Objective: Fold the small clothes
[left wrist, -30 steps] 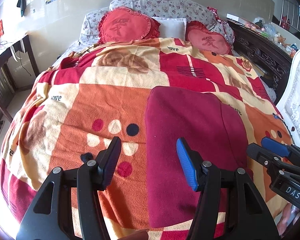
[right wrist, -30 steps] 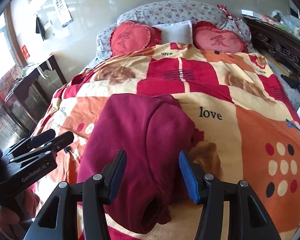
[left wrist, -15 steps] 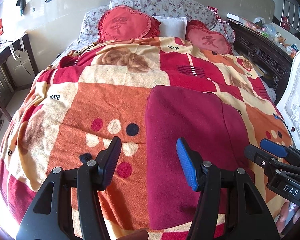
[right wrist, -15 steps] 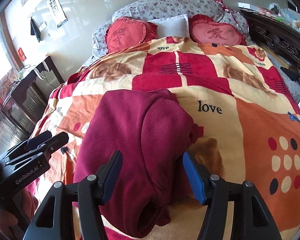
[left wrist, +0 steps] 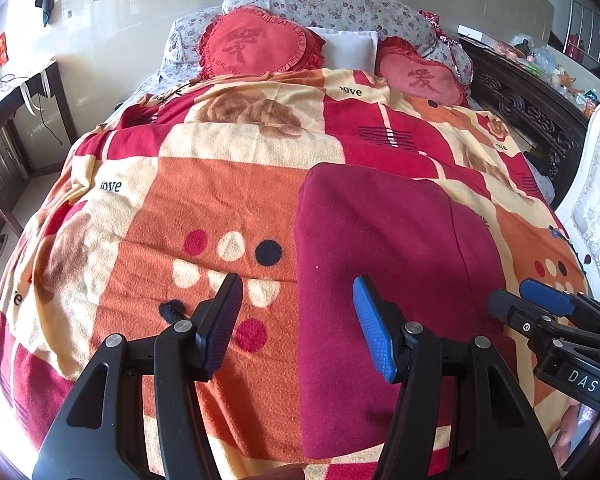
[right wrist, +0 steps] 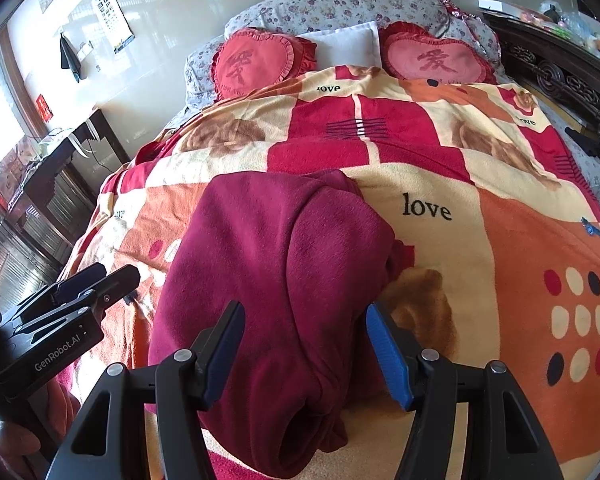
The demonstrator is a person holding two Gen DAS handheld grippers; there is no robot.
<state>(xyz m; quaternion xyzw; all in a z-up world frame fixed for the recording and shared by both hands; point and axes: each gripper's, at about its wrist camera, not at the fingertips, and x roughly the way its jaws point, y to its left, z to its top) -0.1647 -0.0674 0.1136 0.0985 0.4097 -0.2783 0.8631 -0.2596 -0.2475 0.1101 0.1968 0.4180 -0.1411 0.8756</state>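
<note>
Maroon fleece garment [right wrist: 268,280] lies folded on the patterned blanket [right wrist: 520,240], centre of frame, its long axis running from the lower edge up toward the heart cushions [right wrist: 256,60]. We see our right gripper [right wrist: 304,348] over its near end, jaws just widened, pads gripping nothing; our left gripper [left wrist: 296,324] hovers apart too, straddling the garment's left edge.

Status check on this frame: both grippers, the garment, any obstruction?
Left gripper open, empty. Right gripper open above maroon garment, no grip. Garment folded on blanket. Nothing in the way.
</note>
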